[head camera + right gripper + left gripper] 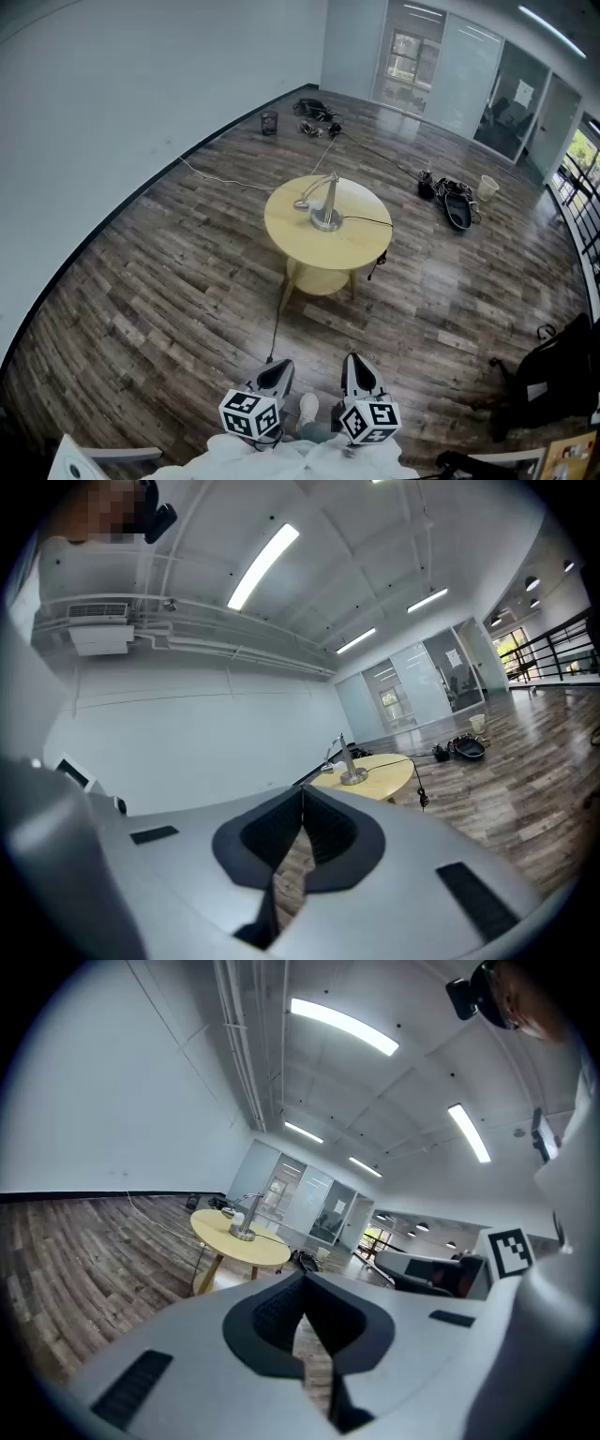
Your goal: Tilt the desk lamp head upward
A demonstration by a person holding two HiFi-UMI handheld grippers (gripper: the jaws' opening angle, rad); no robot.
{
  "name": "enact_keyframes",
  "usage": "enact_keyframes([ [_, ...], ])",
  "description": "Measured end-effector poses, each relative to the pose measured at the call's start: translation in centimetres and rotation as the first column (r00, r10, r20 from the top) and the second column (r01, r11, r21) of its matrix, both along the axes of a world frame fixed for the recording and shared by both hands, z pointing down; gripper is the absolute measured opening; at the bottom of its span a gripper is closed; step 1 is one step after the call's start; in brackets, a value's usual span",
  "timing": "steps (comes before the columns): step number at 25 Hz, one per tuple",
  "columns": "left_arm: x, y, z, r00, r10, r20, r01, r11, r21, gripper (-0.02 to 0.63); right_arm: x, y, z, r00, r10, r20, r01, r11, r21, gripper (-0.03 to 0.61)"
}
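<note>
A silver desk lamp [323, 204] stands on a round yellow table [291, 234] in the middle of the room, its head [303, 203] bent down to the left near the tabletop. Far off in the left gripper view the lamp [246, 1218] shows small, and likewise the lamp [349, 763] in the right gripper view. My left gripper [276, 373] and right gripper [357, 368] are held close to my body, well short of the table. Both are shut with nothing between their jaws.
A black cord [367, 221] runs from the lamp over the table's right edge; another cable [277, 314] trails down to the wood floor. Bags [455, 201] and a pale bucket [487, 187] lie at the right, clutter [317, 117] by the far wall, a black bag [553, 375] at the near right.
</note>
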State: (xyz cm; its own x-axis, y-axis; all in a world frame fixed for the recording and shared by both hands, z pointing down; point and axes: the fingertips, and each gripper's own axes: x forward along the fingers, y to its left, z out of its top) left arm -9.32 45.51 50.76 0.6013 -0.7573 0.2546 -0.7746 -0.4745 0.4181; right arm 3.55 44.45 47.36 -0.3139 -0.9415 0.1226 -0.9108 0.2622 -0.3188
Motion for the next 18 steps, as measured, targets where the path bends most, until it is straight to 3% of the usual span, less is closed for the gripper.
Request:
enact_keyframes([
  [18,4.0,-15.8,-0.3,0.998,-0.061,0.012,0.061,0.998,-0.007,0.000,5.8,-15.5,-0.5,0.999,-0.015,0.050,0.014,1.000,0.009,0.014],
])
